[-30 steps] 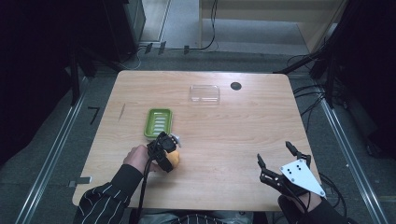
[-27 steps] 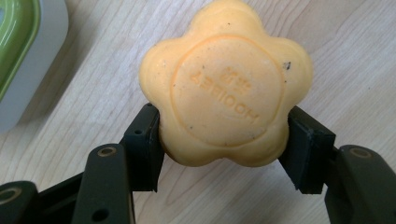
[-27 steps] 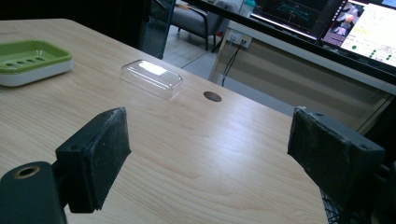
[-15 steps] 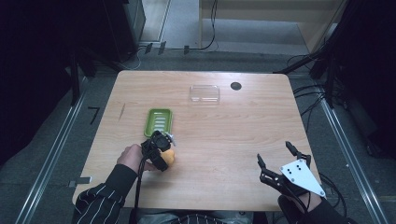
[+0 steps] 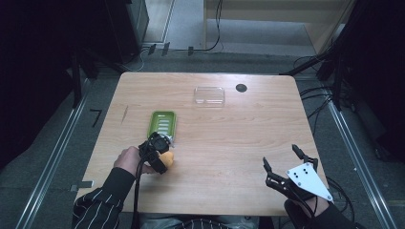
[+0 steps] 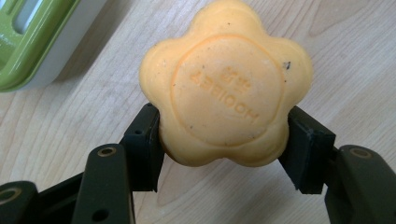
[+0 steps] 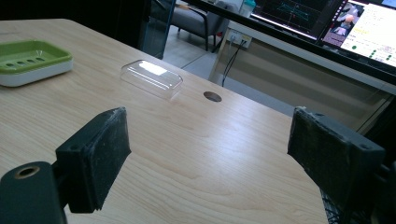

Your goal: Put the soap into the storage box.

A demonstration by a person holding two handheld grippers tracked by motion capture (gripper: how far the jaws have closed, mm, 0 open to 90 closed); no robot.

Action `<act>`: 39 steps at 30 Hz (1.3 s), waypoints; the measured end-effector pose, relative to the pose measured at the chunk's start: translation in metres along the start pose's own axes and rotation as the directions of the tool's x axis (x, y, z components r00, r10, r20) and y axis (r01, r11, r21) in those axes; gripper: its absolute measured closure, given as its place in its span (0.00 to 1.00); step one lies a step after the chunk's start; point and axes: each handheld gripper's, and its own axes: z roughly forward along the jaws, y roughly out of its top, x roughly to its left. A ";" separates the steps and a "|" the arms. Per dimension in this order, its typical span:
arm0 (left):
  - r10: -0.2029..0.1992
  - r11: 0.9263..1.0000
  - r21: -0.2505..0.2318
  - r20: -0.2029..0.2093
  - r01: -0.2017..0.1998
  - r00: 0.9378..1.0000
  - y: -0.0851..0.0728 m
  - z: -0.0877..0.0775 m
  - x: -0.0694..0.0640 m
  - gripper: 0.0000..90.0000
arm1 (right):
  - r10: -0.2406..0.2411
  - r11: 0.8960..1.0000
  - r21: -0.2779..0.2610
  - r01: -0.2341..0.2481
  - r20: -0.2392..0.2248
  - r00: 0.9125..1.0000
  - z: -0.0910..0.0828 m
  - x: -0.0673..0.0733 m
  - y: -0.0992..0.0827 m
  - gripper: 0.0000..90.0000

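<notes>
Soap (image 6: 224,88), orange, flower-shaped w/ stamped round centre, sits clamped btwn the pads of left gripper (image 6: 224,149), just above the wood table (image 5: 229,138), near the front-left edge. Green soap dish (image 5: 164,124) lies just beyond it, apart from soap. Right gripper (image 5: 282,160) hovers at front-right, jaws wide apart, nothing btwn them. Clear lid (image 5: 209,95) rests farther back, near a dark round hole (image 5: 241,88).

Your left gripper (image 5: 160,153) sits near the table's front-left part, jaws clamped on both sides of the orange soap (image 6: 224,88), your left hand (image 5: 128,160) wrapped round its body, striped sleeve reaching in from the front edge. Your right gripper (image 5: 282,164) hovers by the front-right corner, jaws spread wide, nothing between them
</notes>
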 end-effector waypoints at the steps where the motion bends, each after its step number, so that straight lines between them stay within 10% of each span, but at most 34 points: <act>1: -0.010 1.000 -0.006 0.002 0.010 1.000 -0.001 0.000 0.000 0.44 | 0.000 1.000 0.000 0.000 0.000 1.000 0.000 0.000 0.000 0.15; 39: -0.056 0.997 -0.048 -0.030 0.055 0.998 -0.004 -0.019 0.029 0.44 | -0.003 1.000 0.004 0.003 0.001 1.000 0.000 0.000 0.000 0.15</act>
